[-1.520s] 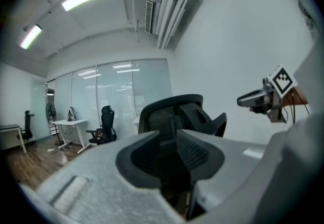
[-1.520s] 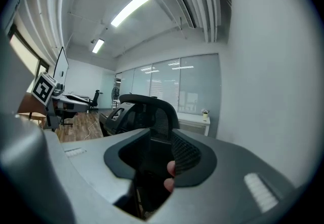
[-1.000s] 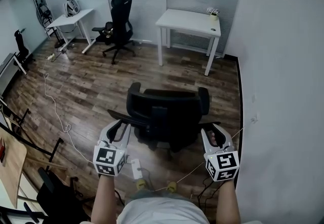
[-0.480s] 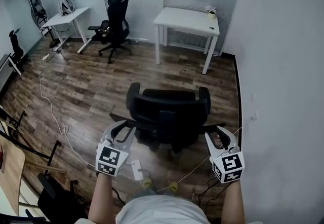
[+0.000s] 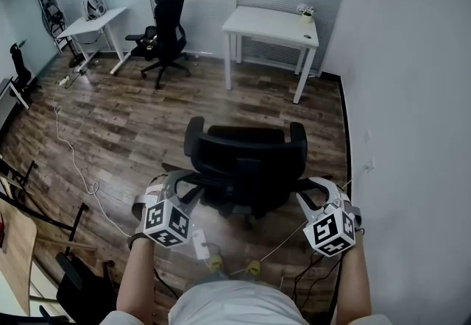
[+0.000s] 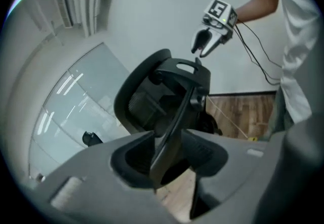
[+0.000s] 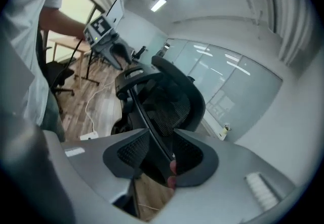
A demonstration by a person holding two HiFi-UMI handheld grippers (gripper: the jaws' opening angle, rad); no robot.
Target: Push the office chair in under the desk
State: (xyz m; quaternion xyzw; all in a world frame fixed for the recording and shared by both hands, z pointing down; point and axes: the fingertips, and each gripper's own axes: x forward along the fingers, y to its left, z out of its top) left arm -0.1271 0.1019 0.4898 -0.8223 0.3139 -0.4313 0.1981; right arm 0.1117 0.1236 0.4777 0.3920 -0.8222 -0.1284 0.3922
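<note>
The black office chair [image 5: 246, 158] stands mid-floor with its back toward me, well short of the white desk [image 5: 272, 26] at the far wall. My left gripper [image 5: 175, 185] is at the chair's left armrest, my right gripper [image 5: 315, 191] at the right one. In the left gripper view the thin black armrest bar [image 6: 174, 121] runs between the jaws of the left gripper [image 6: 169, 154], which have just been opening; it is not pinched. In the right gripper view the other armrest bar [image 7: 152, 126] lies between the right gripper [image 7: 162, 154] jaws, which have also opened lately.
A second black chair [image 5: 165, 22] and a second white desk [image 5: 92, 22] stand at the far left. A white cable [image 5: 73, 154] and a power strip [image 5: 199, 243] lie on the wood floor. The grey wall [image 5: 412, 132] runs close on the right.
Both grippers have rolled about their own axes and sunk a little onto the armrests. Their marker cubes now face differently. The chair has stayed where it was.
</note>
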